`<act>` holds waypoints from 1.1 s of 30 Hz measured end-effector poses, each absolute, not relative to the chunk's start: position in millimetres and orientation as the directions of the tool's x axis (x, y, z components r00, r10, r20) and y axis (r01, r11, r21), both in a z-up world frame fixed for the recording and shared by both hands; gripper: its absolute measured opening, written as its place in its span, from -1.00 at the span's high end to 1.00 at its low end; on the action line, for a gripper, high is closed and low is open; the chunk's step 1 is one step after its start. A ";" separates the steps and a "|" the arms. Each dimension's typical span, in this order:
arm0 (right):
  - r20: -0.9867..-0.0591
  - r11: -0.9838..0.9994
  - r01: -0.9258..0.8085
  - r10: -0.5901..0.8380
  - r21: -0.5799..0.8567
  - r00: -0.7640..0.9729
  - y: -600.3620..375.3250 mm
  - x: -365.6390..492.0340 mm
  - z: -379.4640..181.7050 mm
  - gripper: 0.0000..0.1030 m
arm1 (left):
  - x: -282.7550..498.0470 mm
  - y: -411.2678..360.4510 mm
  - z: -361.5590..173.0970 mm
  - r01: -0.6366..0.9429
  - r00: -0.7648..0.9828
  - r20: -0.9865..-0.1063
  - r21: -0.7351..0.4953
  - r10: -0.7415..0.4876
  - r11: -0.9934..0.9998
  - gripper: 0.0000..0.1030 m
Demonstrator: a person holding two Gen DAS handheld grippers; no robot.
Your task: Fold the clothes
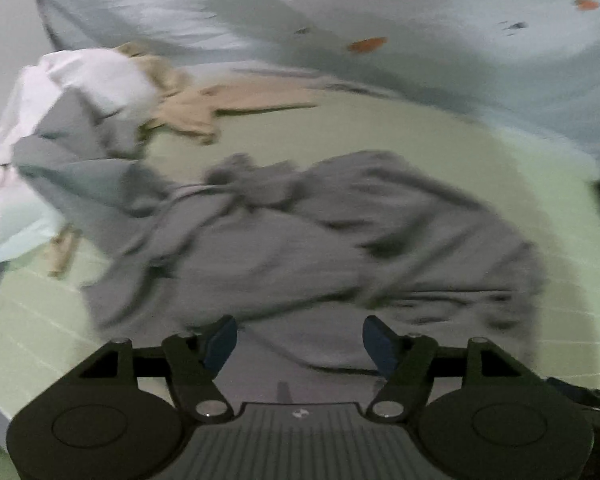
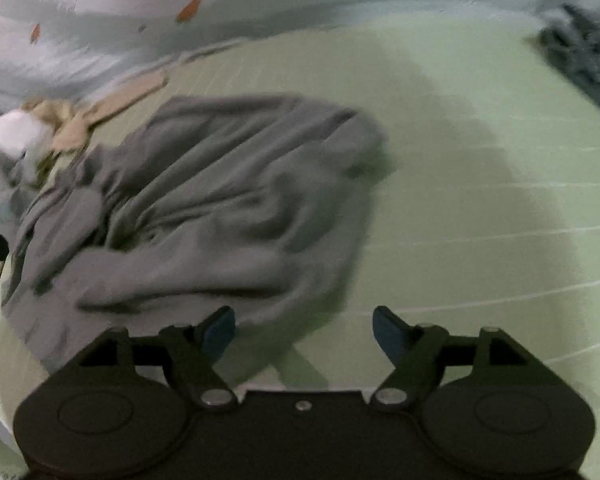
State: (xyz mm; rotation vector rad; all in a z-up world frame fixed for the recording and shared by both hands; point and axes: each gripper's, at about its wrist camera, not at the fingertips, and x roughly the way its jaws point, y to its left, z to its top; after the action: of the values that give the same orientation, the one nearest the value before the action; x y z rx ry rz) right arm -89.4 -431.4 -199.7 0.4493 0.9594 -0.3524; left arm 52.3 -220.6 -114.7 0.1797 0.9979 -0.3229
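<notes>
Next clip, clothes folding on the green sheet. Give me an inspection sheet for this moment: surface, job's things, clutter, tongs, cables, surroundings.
Surface: light green bed sheet with thin white lines, partly in shadow.
Job's things: crumpled grey garment lying unfolded in the middle; a heap at the left with a white garment, a beige garment and more grey cloth.
Clutter: dark patterned fabric at the far right edge.
Tongs: left tongs open over the grey garment's near edge, holding nothing; right tongs open, empty, beside its right edge.
Cables: nothing seen.
Surroundings: pale blue bedding with orange marks behind; frames blurred.
</notes>
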 end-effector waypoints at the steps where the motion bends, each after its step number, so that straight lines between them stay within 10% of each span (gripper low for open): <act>1: -0.850 0.857 0.474 -0.086 0.203 0.520 -425.6 -82.1 -203.5 -0.57 | 60.9 -213.8 -119.3 0.335 0.498 -0.852 0.015 -0.164 0.942 -0.37; 8: -0.859 0.889 0.457 -0.201 0.042 0.471 -393.4 -39.0 -212.8 -0.71 | 113.3 -178.3 -151.6 0.285 0.436 -0.893 0.018 -0.113 0.958 -0.38; 12: -0.828 0.905 0.424 -0.221 0.022 0.515 -398.6 -27.6 -208.9 -0.13 | 137.0 -173.1 -164.6 0.268 0.412 -0.906 0.020 -0.096 0.963 -0.38; 15: -0.820 0.910 0.414 -0.238 -0.001 0.521 -412.2 -7.1 -209.1 -0.06 | 150.8 -170.8 -171.8 0.251 0.397 -0.914 0.021 -0.083 0.968 -0.38; 24: -0.731 0.848 0.443 -0.497 -0.292 0.468 -512.9 112.8 -216.7 -0.44 | 159.2 -173.1 -170.7 0.198 0.392 -0.919 0.035 -0.047 0.980 -0.39; 33: -0.824 0.748 0.662 -0.347 0.045 0.448 -473.2 60.4 -218.2 -0.75 | 147.0 -184.6 -174.0 0.203 0.360 -0.931 0.021 -0.055 0.979 -0.41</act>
State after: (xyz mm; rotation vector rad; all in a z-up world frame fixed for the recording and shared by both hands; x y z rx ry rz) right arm 60.4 -473.2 -218.2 0.3896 0.9090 -0.6442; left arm 147.0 -184.6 -174.0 0.1404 1.1916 -0.1669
